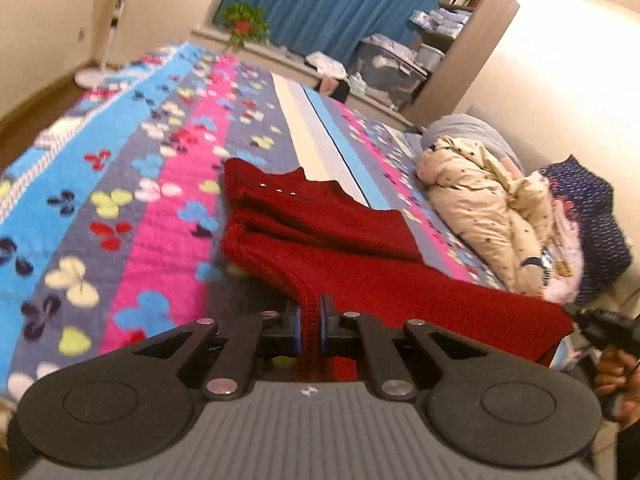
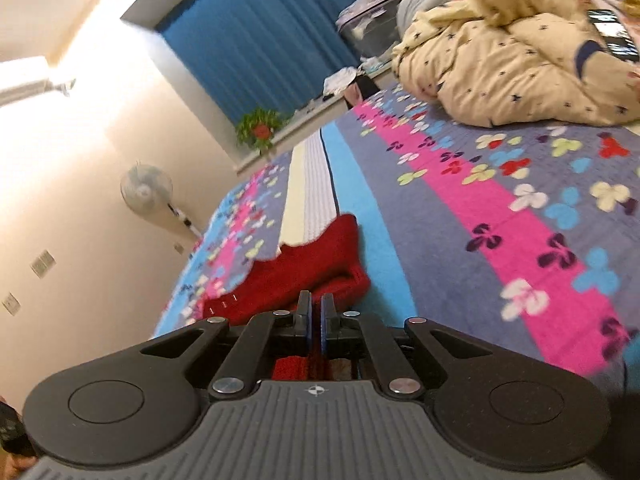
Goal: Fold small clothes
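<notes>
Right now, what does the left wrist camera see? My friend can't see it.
The left gripper pinches an edge of a red knitted sweater, lifting it above a colourful flowery bedspread. A cream starry quilt is heaped on the right, with blue curtains behind.

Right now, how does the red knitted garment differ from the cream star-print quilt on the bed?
The red knitted garment is plain dark red; the cream star-print quilt is pale with small dark stars. The garment lies mostly flat in loose folds, while the quilt is bunched into a tall heap. The garment is pinched by the left gripper and apparently the right gripper; the quilt is untouched. Both rest on the flowered bedspread.
</notes>
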A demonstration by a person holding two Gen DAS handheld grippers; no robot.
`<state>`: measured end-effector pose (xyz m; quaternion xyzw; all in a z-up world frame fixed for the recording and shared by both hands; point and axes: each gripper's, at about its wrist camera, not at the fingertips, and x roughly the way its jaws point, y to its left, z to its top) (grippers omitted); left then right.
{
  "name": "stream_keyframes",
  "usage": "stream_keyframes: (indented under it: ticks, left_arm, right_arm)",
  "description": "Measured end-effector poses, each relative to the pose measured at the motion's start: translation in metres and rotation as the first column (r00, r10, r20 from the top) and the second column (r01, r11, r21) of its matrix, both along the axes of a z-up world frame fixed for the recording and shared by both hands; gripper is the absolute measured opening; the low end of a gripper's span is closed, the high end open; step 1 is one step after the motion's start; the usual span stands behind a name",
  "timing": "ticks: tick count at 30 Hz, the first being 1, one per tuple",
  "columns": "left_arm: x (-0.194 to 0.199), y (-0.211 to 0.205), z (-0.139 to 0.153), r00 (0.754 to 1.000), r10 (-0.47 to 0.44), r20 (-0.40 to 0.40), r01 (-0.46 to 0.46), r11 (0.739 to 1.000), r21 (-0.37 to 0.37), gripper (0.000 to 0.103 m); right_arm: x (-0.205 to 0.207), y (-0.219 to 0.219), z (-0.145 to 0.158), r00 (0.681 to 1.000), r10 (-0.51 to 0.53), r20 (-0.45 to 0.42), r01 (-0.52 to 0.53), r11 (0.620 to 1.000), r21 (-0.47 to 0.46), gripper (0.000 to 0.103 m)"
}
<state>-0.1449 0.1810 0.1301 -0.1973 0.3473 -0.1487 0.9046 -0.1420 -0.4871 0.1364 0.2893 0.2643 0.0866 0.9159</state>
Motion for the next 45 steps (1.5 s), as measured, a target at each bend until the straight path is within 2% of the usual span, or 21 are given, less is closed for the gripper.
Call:
stream_keyframes:
  ticks: [3,6,11,14,16,18,19,20,21,23,26,27,28,29,31,32,33,35,40,45]
  left_arm:
    - [0.007,0.003,-0.003,0.999,0.010,-0.042,-0.011,1.000,-0.021,0.008]
    - [0.040,0.002,-0.008,0.998,0.017,-0.062,-0.018,1.000,-0.013,0.009]
    - [0.137,0.007,-0.026,0.994,0.028,-0.102,-0.031,0.999,-0.030,0.009]
    - [0.197,0.014,-0.050,0.983,0.060,-0.171,-0.067,0.997,-0.032,0.009]
    - [0.228,0.019,-0.075,0.971,0.086,-0.225,-0.090,0.996,-0.009,0.009]
    - [0.246,0.027,-0.111,0.944,0.126,-0.306,-0.143,0.989,-0.035,0.010]
    - [0.252,0.031,-0.126,0.918,0.143,-0.369,-0.173,0.984,-0.050,0.013]
    - [0.256,0.033,-0.131,0.903,0.156,-0.400,-0.198,0.978,-0.067,0.016]
    - [0.258,0.036,-0.127,0.915,0.148,-0.374,-0.200,0.975,-0.102,0.019]
    - [0.259,0.037,-0.116,0.947,0.111,-0.303,-0.159,0.977,-0.141,0.027]
    - [0.259,0.045,-0.117,0.945,0.125,-0.304,-0.178,0.972,-0.154,0.031]
    - [0.258,0.049,-0.118,0.941,0.138,-0.308,-0.195,0.968,-0.159,0.036]
    - [0.257,0.055,-0.116,0.939,0.161,-0.303,-0.219,0.961,-0.171,0.039]
    - [0.253,0.060,-0.114,0.939,0.183,-0.292,-0.244,0.951,-0.188,0.045]
    - [0.248,0.070,-0.110,0.941,0.208,-0.265,-0.272,0.935,-0.229,0.047]
    - [0.247,0.071,-0.106,0.943,0.209,-0.259,-0.273,0.932,-0.240,0.051]
    - [0.247,0.072,-0.105,0.944,0.206,-0.259,-0.269,0.933,-0.238,0.061]
    - [0.248,0.068,-0.106,0.942,0.189,-0.279,-0.248,0.949,-0.193,0.072]
    - [0.254,0.049,-0.120,0.930,0.147,-0.337,-0.176,0.983,-0.058,0.074]
    - [0.269,0.021,-0.138,0.934,0.100,-0.344,-0.083,0.994,0.064,0.073]
  right_arm:
    - [-0.010,-0.009,0.002,1.000,-0.024,-0.018,0.024,1.000,0.016,0.003]
    - [0.014,-0.014,-0.009,0.998,-0.035,-0.054,0.036,0.999,0.003,0.003]
    - [0.111,-0.016,-0.035,0.991,-0.018,-0.132,0.015,1.000,-0.023,0.003]
    - [0.175,-0.022,-0.061,0.977,-0.041,-0.207,0.028,0.998,-0.061,0.000]
    - [0.211,-0.031,-0.082,0.957,-0.126,-0.261,0.085,0.983,-0.160,0.000]
    - [0.227,-0.045,-0.105,0.936,-0.171,-0.309,0.134,0.981,-0.137,0.000]
    - [0.229,-0.051,-0.116,0.929,-0.185,-0.322,0.160,0.982,-0.102,0.000]
    - [0.229,-0.052,-0.127,0.925,-0.186,-0.330,0.166,0.982,-0.089,0.000]
    - [0.231,-0.051,-0.131,0.915,-0.191,-0.356,0.167,0.981,-0.096,0.000]
    - [0.231,-0.046,-0.128,0.932,-0.175,-0.318,0.154,0.984,-0.091,0.003]
    - [0.234,-0.032,-0.124,0.962,-0.081,-0.262,0.059,0.994,-0.093,0.003]
    - [0.235,-0.029,-0.125,0.966,-0.047,-0.255,0.026,0.996,-0.085,0.005]
    - [0.234,-0.024,-0.125,0.968,-0.013,-0.250,-0.007,0.997,-0.082,0.010]
    - [0.234,-0.019,-0.125,0.968,0.014,-0.249,-0.037,0.996,-0.087,0.020]
    - [0.234,-0.012,-0.122,0.966,0.046,-0.254,-0.072,0.993,-0.093,0.035]
    - [0.235,-0.009,-0.122,0.963,0.061,-0.261,-0.088,0.992,-0.091,0.041]
    - [0.236,-0.006,-0.123,0.960,0.075,-0.270,-0.102,0.991,-0.087,0.042]
    - [0.240,0.001,-0.126,0.953,0.097,-0.286,-0.127,0.988,-0.087,0.045]
    - [0.248,0.018,-0.133,0.935,0.142,-0.324,-0.180,0.979,-0.092,0.051]
    - [0.262,0.041,-0.144,0.909,0.174,-0.378,-0.233,0.965,-0.117,0.053]
